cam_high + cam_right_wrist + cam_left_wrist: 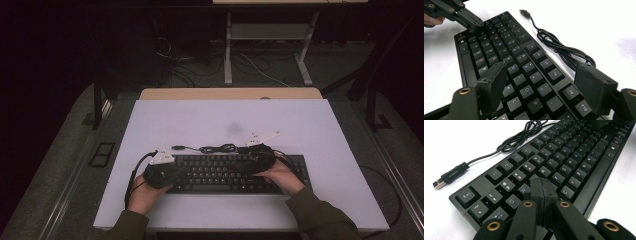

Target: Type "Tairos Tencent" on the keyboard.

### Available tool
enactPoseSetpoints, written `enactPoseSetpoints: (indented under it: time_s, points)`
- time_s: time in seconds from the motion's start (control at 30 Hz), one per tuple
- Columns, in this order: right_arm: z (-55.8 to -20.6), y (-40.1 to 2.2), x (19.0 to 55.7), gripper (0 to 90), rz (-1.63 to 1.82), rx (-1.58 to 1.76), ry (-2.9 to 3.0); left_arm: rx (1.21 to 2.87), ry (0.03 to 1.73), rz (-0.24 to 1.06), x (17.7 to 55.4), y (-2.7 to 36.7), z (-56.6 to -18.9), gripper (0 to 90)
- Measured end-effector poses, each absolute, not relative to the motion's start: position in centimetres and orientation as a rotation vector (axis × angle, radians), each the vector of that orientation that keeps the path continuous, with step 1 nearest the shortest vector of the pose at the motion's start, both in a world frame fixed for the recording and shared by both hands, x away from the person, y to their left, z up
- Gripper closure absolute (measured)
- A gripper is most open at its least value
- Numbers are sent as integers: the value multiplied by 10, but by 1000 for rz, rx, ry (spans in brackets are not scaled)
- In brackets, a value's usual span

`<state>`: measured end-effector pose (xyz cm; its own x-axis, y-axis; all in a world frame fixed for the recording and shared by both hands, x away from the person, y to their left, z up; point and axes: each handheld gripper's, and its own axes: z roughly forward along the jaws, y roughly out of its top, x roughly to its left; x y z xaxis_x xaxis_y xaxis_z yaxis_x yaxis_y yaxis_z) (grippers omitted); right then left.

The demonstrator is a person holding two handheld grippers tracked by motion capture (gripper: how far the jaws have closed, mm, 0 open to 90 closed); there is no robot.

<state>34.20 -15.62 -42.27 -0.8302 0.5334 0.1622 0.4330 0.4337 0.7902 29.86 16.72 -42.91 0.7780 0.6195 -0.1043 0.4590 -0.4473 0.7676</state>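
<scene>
The black keyboard (235, 173) lies on the white tabletop (310, 125), its cable (215, 148) coiled behind it. The left tongs (541, 185), pressed together, touch keys near W. The right tongs (541, 85) hover spread over the keyboard's right half.

The keyboard (235, 174) lies on the table (320, 130), in the lower centre of the high view. Its cable (215, 148) lies coiled on the table just behind the keyboard's rear edge, with the USB plug (177, 147) toward the left. A desk frame (270, 45) stands beyond the table, at upper centre.
</scene>
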Motion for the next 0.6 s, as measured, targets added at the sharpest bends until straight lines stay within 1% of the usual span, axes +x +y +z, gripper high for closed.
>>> enactPoseSetpoints:
  time_s: [0.6]
  points:
    - [-423, -155, 342, 258, 1352, 862, 2566, 2160, 796, 221, 303, 161, -436, 887]
